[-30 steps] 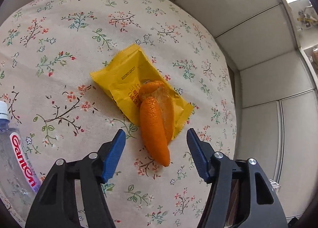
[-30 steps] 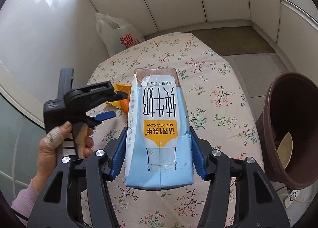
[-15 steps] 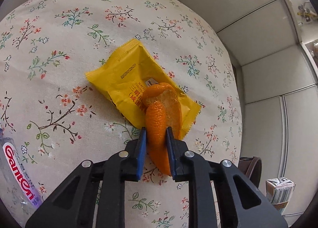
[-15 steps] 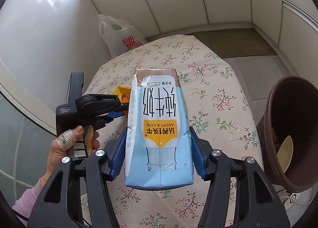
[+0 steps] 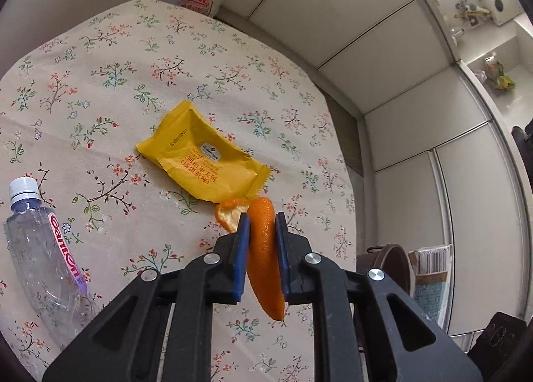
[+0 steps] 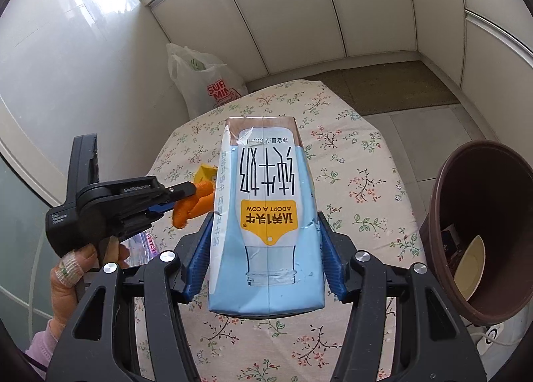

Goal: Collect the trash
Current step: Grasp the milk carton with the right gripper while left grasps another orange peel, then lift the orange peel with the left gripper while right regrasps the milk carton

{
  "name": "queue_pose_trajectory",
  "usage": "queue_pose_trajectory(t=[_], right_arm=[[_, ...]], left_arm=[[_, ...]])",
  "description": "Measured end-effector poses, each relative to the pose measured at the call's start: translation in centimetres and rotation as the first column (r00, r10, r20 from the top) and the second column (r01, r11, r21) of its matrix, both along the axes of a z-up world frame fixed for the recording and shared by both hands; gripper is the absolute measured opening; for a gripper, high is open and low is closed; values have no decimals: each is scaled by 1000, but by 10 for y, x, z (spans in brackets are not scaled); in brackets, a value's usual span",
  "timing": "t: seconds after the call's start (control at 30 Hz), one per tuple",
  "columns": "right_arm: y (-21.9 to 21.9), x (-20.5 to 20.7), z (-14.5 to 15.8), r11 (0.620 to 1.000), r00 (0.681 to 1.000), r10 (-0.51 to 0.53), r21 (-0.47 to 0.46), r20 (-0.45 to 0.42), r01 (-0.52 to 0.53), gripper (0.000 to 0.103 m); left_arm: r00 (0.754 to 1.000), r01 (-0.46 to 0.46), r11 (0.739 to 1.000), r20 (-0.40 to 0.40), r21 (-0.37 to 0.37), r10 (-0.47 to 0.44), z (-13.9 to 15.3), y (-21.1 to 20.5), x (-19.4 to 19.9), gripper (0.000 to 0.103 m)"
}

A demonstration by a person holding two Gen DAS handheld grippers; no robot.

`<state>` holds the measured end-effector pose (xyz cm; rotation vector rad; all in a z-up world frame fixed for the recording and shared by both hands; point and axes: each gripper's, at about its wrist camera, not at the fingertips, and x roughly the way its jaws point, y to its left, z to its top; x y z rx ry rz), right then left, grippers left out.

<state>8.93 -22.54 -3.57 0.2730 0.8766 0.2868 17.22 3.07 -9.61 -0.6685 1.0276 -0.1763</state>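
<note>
My left gripper point(image 5: 261, 220) is shut on an orange peel point(image 5: 264, 258) and holds it above the floral tablecloth point(image 5: 100, 88). A yellow snack wrapper point(image 5: 203, 165) lies flat on the cloth just beyond the peel. My right gripper point(image 6: 266, 242) is shut on a blue and white milk carton point(image 6: 266, 215), held above the table. In the right wrist view the left gripper point(image 6: 181, 197) with the peel point(image 6: 193, 203) hangs left of the carton. A brown bin point(image 6: 479, 215) stands at the right, beside the table.
A clear plastic bottle point(image 5: 43, 255) lies on the cloth at the left. A white shopping bag point(image 6: 206, 88) stands behind the table by the wall. The bin also shows in the left wrist view point(image 5: 386, 258), past the table's right edge. White cabinet panels surround the area.
My left gripper closed on the orange peel and lifted it off the yellow wrapper, which now lies bare. The right gripper holds the carton about where it was.
</note>
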Motion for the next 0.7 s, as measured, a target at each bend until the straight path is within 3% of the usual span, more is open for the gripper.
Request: queue_pose_trajectory(t=[0.1, 0.13, 0.2, 0.37, 0.43, 0.47, 0.5, 0.53, 0.57, 0.7], right_arm=[[-10, -3, 6, 1000, 1000, -23, 7, 15, 23, 55], [-14, -4, 8, 999, 999, -31, 9, 20, 31, 55], [-24, -7, 12, 999, 998, -51, 13, 32, 50, 55], [-49, -13, 18, 994, 994, -104, 33, 45, 103, 55], [-56, -15, 18, 992, 992, -119, 40, 44, 117, 55], [-59, -16, 19, 991, 991, -126, 41, 46, 124, 55], [-60, -16, 20, 991, 990, -130, 41, 50, 128, 55], [-60, -16, 21, 990, 990, -134, 41, 55, 131, 55], [-61, -17, 22, 990, 989, -137, 41, 61, 134, 55], [-61, -18, 23, 990, 988, -134, 41, 72, 132, 55]], left_arm=[[999, 14, 1000, 37, -23, -13, 15, -4, -12, 14], [999, 22, 999, 49, -35, -20, 20, -4, -16, 7], [997, 35, 998, 73, -50, -31, 30, -6, -24, 7], [992, 96, 995, 84, 0, -96, 41, -18, -31, 7], [993, 116, 991, 10, 71, -117, 29, -25, -29, 9], [990, 142, 985, -39, 100, -139, 19, -29, -26, 15], [984, 158, 980, -99, 122, -146, 6, -32, -24, 23], [981, 150, 980, -146, 132, -131, -6, -33, -23, 43], [979, 136, 982, -172, 134, -112, -15, -33, -23, 52], [956, 131, 985, -278, 111, -96, -52, -43, -17, 52]])
